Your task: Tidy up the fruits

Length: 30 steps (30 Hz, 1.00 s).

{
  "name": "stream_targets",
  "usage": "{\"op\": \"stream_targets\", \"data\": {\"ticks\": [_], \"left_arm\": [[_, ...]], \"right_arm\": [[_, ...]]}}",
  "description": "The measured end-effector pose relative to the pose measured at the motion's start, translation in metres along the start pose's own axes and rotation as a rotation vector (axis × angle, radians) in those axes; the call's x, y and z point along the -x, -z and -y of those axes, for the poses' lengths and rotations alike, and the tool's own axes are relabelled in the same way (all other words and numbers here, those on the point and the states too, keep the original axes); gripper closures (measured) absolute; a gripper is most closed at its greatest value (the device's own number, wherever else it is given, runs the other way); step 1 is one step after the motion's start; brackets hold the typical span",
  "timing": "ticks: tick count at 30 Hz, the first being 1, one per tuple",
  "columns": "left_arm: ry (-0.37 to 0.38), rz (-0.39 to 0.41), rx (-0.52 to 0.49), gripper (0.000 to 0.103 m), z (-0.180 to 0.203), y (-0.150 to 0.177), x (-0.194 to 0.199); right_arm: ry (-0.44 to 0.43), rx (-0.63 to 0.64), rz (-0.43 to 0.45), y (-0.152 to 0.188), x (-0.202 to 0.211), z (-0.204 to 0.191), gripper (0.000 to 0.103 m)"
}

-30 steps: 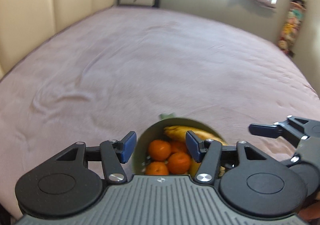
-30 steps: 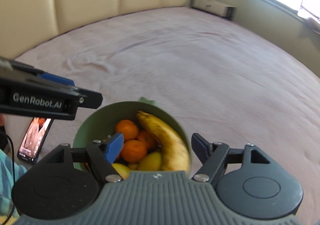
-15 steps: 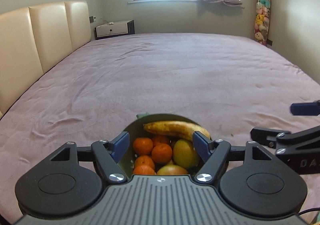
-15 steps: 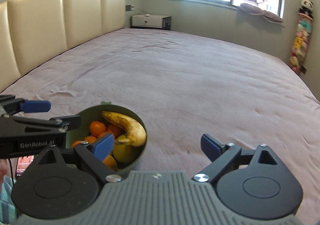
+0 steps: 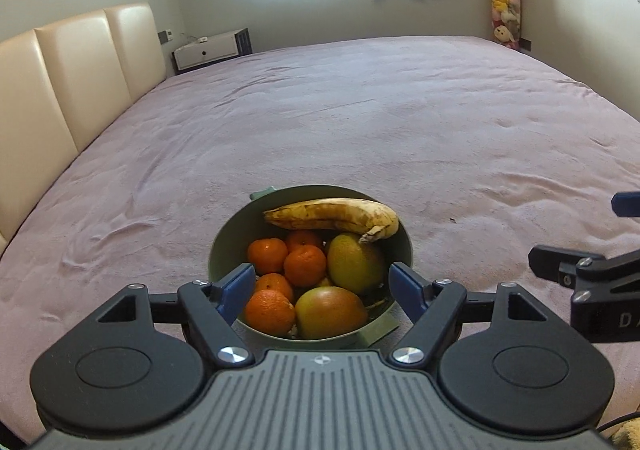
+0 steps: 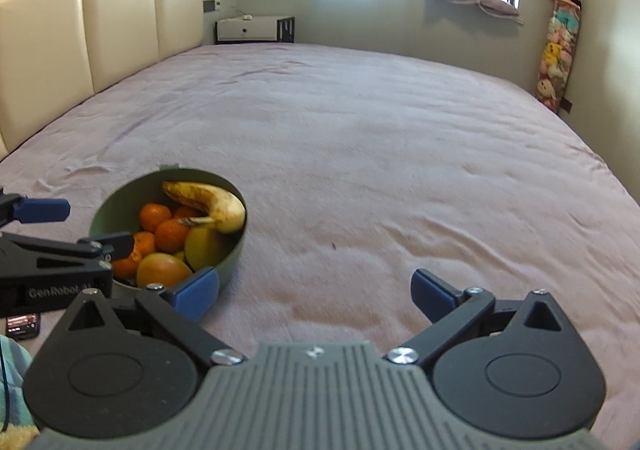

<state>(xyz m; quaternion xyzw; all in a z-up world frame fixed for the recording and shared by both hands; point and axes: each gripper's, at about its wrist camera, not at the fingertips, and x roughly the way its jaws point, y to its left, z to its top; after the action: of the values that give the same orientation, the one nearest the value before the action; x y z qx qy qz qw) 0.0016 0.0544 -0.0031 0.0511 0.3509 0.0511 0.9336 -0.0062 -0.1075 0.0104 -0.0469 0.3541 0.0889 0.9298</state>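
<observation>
A green bowl (image 5: 226, 242) sits on the mauve bedspread (image 5: 360, 122). It holds a spotted banana (image 5: 336, 214), several tangerines (image 5: 304, 264), a yellow-green fruit (image 5: 354, 262) and a reddish-yellow fruit (image 5: 330, 312). My left gripper (image 5: 322, 286) stands open over the bowl's near rim, its blue pads clear of the fruit. My right gripper (image 6: 314, 290) is to the right of the bowl (image 6: 232, 258), its jaws opening over bare bedspread with nothing between them. In the right wrist view the banana (image 6: 208, 202) lies on top, and the left gripper (image 6: 80, 226) partly hides the fruit.
A cream padded headboard (image 5: 80, 70) runs along the left, with a white nightstand (image 5: 210, 50) in the far corner under a window. Plush toys (image 6: 558, 50) hang on the right wall. A phone (image 6: 22, 324) lies on the bedspread near my left side.
Both grippers' jaws have widened. The right gripper has shifted right, off the bowl onto bare bedspread. Both views have rolled level, and the left one now shows the whole bowl.
</observation>
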Motion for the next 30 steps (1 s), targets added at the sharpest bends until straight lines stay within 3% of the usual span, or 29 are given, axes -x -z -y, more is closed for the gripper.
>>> {"op": "stream_targets", "data": {"ticks": [9, 30], "left_arm": [[0.015, -0.011, -0.036, 0.014, 0.012, -0.001, -0.005], [0.027, -0.057, 0.028, 0.014, 0.004, -0.002, -0.012]], "right_arm": [[0.029, -0.041, -0.043, 0.008, -0.013, 0.013, 0.004], [0.027, -0.034, -0.032, 0.008, -0.009, 0.01, 0.004]]}}
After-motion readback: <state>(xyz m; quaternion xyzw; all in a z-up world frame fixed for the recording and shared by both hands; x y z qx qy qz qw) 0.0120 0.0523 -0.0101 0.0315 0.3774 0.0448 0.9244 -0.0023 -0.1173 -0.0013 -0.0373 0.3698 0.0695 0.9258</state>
